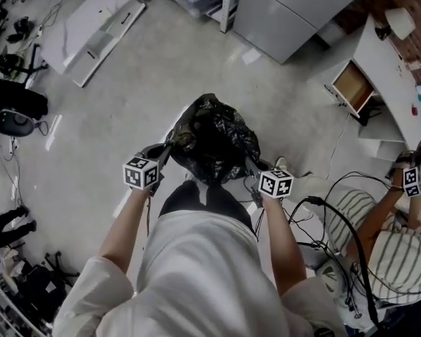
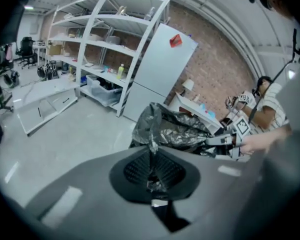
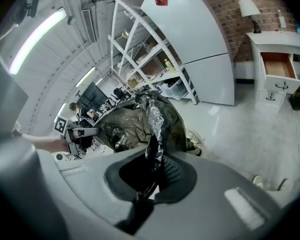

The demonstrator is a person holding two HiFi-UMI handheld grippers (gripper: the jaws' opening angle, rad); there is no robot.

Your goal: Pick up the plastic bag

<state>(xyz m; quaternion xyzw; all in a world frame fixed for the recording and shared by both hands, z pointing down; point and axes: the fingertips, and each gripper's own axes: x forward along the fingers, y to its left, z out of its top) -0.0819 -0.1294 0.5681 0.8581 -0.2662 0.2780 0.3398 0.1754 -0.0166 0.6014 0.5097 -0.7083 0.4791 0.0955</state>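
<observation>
A black plastic bag (image 1: 212, 140) hangs bulging in the air in front of the person, held between both grippers. My left gripper (image 1: 161, 153) is shut on the bag's left edge, and a strip of the bag (image 2: 152, 134) runs down between its closed jaws. My right gripper (image 1: 255, 168) is shut on the bag's right edge. In the right gripper view a twisted fold of the bag (image 3: 155, 134) passes into the closed jaws. Each gripper view shows the other gripper across the bag.
A grey concrete floor (image 1: 126, 104) lies below. A grey fridge (image 1: 295, 5) and white shelving (image 2: 100, 44) stand ahead. A white cabinet with an open drawer (image 1: 354, 86) is at the right. A second person in a striped shirt (image 1: 393, 244) sits close at the right, with cables nearby.
</observation>
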